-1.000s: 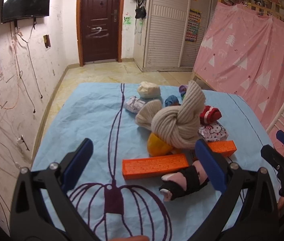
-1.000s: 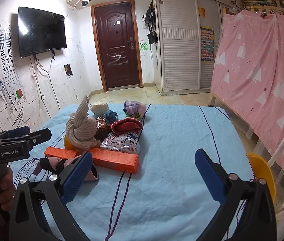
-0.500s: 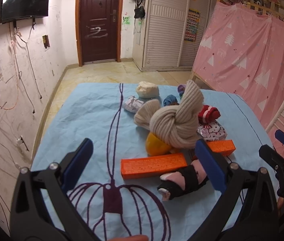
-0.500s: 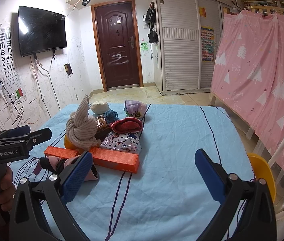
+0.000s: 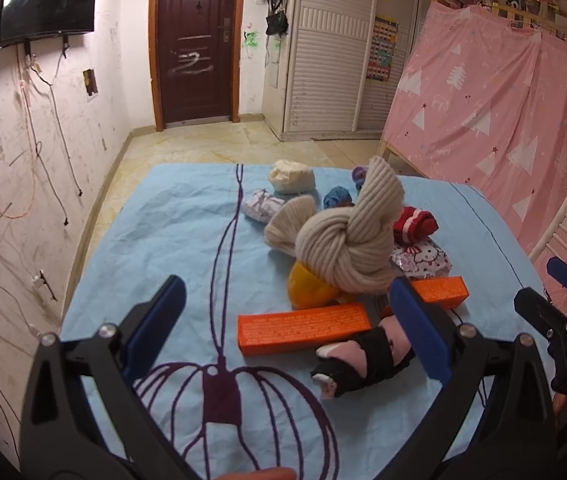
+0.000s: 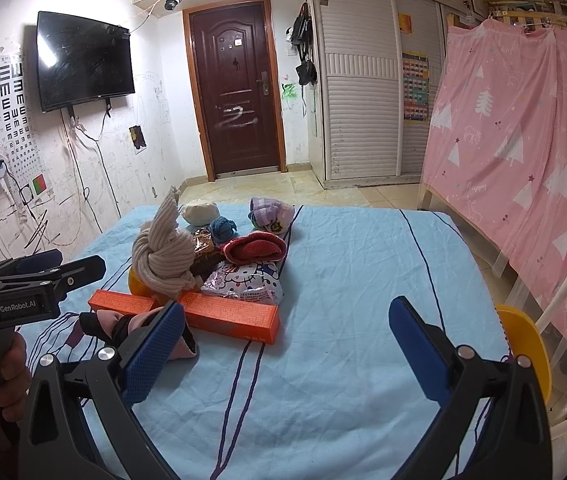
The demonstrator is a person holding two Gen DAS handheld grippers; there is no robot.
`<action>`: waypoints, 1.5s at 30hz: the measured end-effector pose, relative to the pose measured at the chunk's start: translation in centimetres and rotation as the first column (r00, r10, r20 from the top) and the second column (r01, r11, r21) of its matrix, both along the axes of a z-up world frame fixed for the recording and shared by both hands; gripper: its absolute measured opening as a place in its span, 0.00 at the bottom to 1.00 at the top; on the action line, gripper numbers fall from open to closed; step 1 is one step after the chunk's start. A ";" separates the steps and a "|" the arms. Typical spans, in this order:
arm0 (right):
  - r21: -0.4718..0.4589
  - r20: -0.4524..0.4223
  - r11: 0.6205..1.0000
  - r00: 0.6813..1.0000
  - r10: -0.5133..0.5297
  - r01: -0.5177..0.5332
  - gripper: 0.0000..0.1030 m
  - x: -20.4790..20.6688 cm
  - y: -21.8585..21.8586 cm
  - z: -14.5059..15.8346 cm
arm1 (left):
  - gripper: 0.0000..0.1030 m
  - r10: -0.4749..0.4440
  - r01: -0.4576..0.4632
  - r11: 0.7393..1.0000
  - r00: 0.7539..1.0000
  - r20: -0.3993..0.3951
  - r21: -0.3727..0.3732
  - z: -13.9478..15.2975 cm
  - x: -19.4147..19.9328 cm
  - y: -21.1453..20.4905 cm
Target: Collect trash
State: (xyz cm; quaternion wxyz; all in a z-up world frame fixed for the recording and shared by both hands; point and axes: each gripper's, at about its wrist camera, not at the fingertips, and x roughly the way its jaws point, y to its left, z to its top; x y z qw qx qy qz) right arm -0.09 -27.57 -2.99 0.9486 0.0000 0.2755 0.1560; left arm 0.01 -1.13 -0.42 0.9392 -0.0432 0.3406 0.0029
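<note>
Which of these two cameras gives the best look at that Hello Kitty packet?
The right wrist view: the Hello Kitty packet faces the camera, printed front unobstructed, behind the orange box. The left wrist view shows only a smaller, partial patch beside the knotted beige knit.

So the pile sits on the blue sheet [image 5: 171, 240] in one loose cluster. Biggest thing is a beige knit piece [image 5: 347, 248] tied in a fat knot, one end sticking up, resting on something yellow [image 5: 307, 292]. Two orange boxes lie flat in front: orange box one [image 5: 303, 328] nearer the left side, orange box two [image 6: 229, 314] longer and angled. A pink and black sock [image 5: 363, 354] lies closest (curled a bit). Behind the knot there's a shiny Hello Kitty packet [image 6: 249, 284], a red rolled sock [image 6: 255, 246], a blue ball [image 6: 221, 228], a cream lump [image 5: 291, 176], a purple bundle [image 6: 269, 210] and a pale wrapped packet [image 5: 261, 205].
</note>
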 end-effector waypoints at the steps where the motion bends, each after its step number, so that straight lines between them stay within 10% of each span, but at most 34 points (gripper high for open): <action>1: -0.001 0.000 1.000 1.000 0.000 0.000 0.92 0.0 0.0 0.0 | 0.95 0.000 0.000 1.000 1.000 -0.001 0.001 0.0 0.0 -0.1; 36: -0.007 -0.149 0.980 0.970 0.194 -0.198 0.92 6.9 2.8 -0.6 | 0.95 -0.287 0.274 0.956 0.948 -0.136 -0.108 -4.3 1.2 -1.6; 45: -0.058 -0.221 0.974 0.954 0.203 -0.220 0.90 12.4 4.9 -0.9 | 0.63 -0.314 0.305 0.949 0.936 -0.160 -0.080 -4.0 0.5 -2.5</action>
